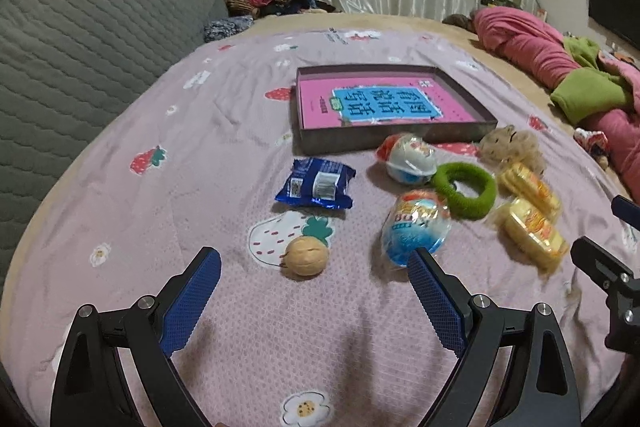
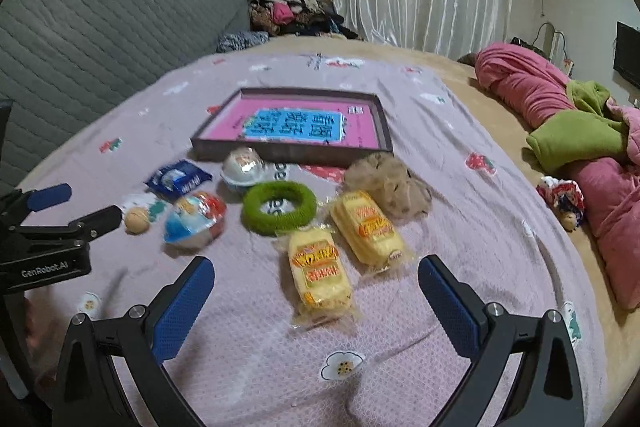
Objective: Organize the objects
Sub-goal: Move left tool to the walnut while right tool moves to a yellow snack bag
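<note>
Spread over the bed was a lilac sheet printed with strawberries and flowers, and on it the sorting had, by the look of things, not begun. At the far side lay a shallow dark tray with a pink and blue printed panel lining its bottom; nothing else sat in it. Everything to be organized lay loose on the sheet in front of it: a blue snack packet, a walnut, two egg-shaped wrapped toys and, a green knitted ring between them, two yellow wrapped cakes and side by side, and a small beige plush toy just beside the tray's near wall. The left tongs were spread wide and held nothing, with the walnut lying just ahead of the gap. The right tongs were equally wide and empty — the nearer cake lay on the sheet in their gap, with neither blue pad touching it. I judged the whole job still ahead: every item remained to be gathered, presumably into the tray, with the walnut and the nearer cake the likeliest first picks.
</note>
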`<action>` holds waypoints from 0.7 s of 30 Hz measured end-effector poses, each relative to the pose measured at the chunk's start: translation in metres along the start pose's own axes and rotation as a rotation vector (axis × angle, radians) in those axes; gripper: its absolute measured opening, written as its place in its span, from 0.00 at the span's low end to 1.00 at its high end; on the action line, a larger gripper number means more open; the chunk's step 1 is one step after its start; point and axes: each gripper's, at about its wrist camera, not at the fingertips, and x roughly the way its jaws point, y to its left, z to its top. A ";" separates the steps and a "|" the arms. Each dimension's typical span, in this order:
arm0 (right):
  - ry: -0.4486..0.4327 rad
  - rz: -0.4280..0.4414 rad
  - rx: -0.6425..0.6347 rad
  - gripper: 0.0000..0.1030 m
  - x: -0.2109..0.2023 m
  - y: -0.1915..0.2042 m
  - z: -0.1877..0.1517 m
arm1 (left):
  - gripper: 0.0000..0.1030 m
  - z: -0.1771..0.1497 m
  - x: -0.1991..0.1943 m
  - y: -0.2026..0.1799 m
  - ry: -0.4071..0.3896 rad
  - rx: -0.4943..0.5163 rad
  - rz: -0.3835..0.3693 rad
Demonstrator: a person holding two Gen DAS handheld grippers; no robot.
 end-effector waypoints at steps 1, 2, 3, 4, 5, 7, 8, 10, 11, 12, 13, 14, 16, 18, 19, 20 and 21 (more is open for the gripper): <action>0.005 -0.007 0.003 1.00 0.004 0.000 -0.001 | 0.92 -0.001 0.005 0.002 0.011 -0.005 -0.004; 0.013 -0.007 0.004 1.00 0.008 0.000 -0.002 | 0.92 -0.002 0.009 0.004 0.022 -0.009 -0.006; 0.028 -0.008 0.004 1.00 0.014 0.000 -0.004 | 0.92 -0.003 0.015 0.007 0.031 -0.012 0.002; 0.039 -0.012 0.004 1.00 0.018 0.001 -0.005 | 0.92 -0.003 0.018 0.008 0.033 -0.009 0.008; 0.051 -0.016 0.002 1.00 0.023 0.001 -0.005 | 0.92 -0.003 0.022 0.008 0.034 -0.003 0.016; 0.075 -0.024 0.002 1.00 0.031 0.001 -0.007 | 0.92 -0.003 0.029 0.011 0.050 -0.002 0.020; 0.086 -0.021 0.002 1.00 0.035 0.001 -0.008 | 0.92 -0.003 0.031 0.013 0.054 -0.009 0.015; 0.099 -0.015 0.017 1.00 0.041 0.000 -0.008 | 0.92 -0.001 0.038 0.017 0.066 -0.028 -0.014; 0.102 -0.016 0.022 1.00 0.042 -0.001 -0.008 | 0.92 0.000 0.041 0.019 0.077 -0.037 -0.019; 0.105 -0.018 0.029 1.00 0.045 -0.002 -0.008 | 0.92 0.000 0.044 0.020 0.087 -0.045 -0.032; 0.107 -0.020 0.028 1.00 0.045 -0.002 -0.007 | 0.92 0.000 0.048 0.020 0.092 -0.049 -0.038; 0.109 -0.025 0.027 1.00 0.046 -0.002 -0.007 | 0.92 0.000 0.049 0.020 0.093 -0.048 -0.031; 0.117 -0.030 0.029 0.99 0.050 -0.003 -0.007 | 0.92 0.000 0.054 0.017 0.098 -0.031 -0.008; 0.124 -0.031 0.033 0.96 0.053 -0.005 -0.007 | 0.92 -0.001 0.060 0.014 0.112 -0.015 0.003; 0.126 -0.031 0.043 0.94 0.055 -0.006 -0.008 | 0.92 -0.002 0.061 0.013 0.118 -0.012 0.001; 0.126 -0.028 0.048 0.93 0.055 -0.006 -0.009 | 0.92 -0.002 0.063 0.012 0.125 -0.013 -0.001; 0.127 -0.024 0.055 0.92 0.057 -0.007 -0.009 | 0.92 -0.002 0.064 0.011 0.128 -0.013 -0.006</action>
